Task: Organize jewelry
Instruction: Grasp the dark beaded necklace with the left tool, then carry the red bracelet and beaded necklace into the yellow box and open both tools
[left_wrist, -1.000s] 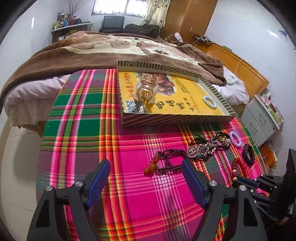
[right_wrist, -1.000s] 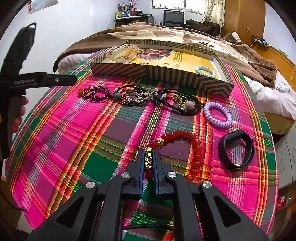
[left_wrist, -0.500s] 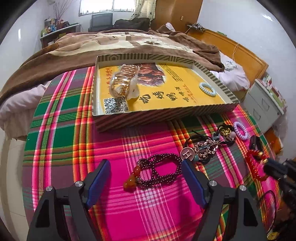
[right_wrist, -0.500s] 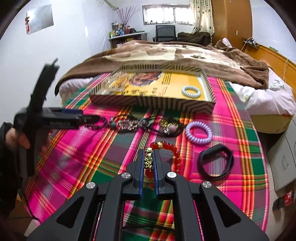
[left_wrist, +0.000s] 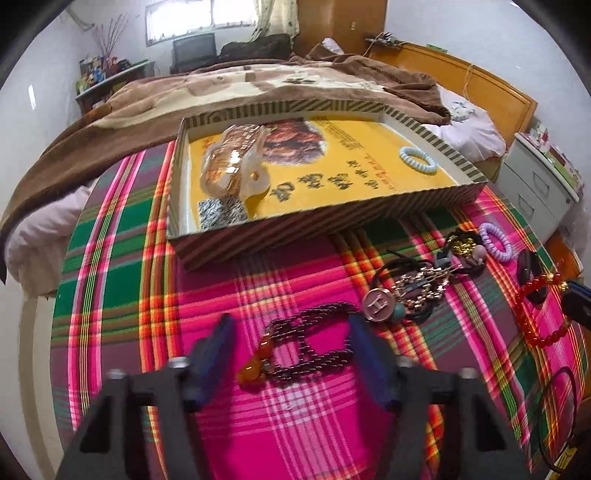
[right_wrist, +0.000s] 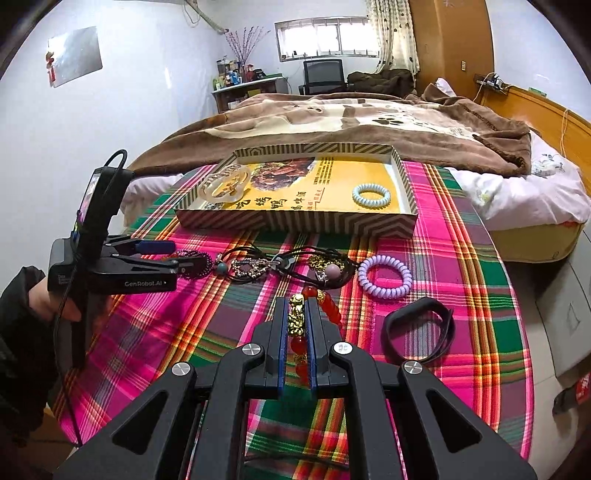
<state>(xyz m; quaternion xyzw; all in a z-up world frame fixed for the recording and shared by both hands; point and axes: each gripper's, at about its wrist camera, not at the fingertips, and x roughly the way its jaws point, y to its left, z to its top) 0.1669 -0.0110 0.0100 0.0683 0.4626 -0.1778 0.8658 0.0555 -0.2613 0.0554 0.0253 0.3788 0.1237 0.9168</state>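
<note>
My right gripper (right_wrist: 297, 314) is shut on a red bead bracelet with gold charms (right_wrist: 297, 321), lifted off the plaid cloth; the bracelet also shows in the left wrist view (left_wrist: 535, 314). My left gripper (left_wrist: 290, 339) is open, its fingers either side of a dark purple bead bracelet with amber beads (left_wrist: 310, 347) lying on the cloth; this gripper shows in the right wrist view (right_wrist: 173, 258). A striped box with a yellow floor (left_wrist: 314, 225) (right_wrist: 295, 221) holds a pale bangle bundle (left_wrist: 236, 166) and a light blue coil band (left_wrist: 417, 158) (right_wrist: 371, 195).
On the cloth lie a tangle of black cords with an H pendant (left_wrist: 406, 291) (right_wrist: 277, 266), a lilac coil band (right_wrist: 384, 277) (left_wrist: 496, 242) and a black band (right_wrist: 417, 332). A bed with a brown blanket (right_wrist: 351, 118) stands behind the table. A grey drawer unit (left_wrist: 535, 188) is at right.
My left gripper has moved forward and down, so its fingers now flank the purple bracelet. My right gripper has risen with the red bracelet.
</note>
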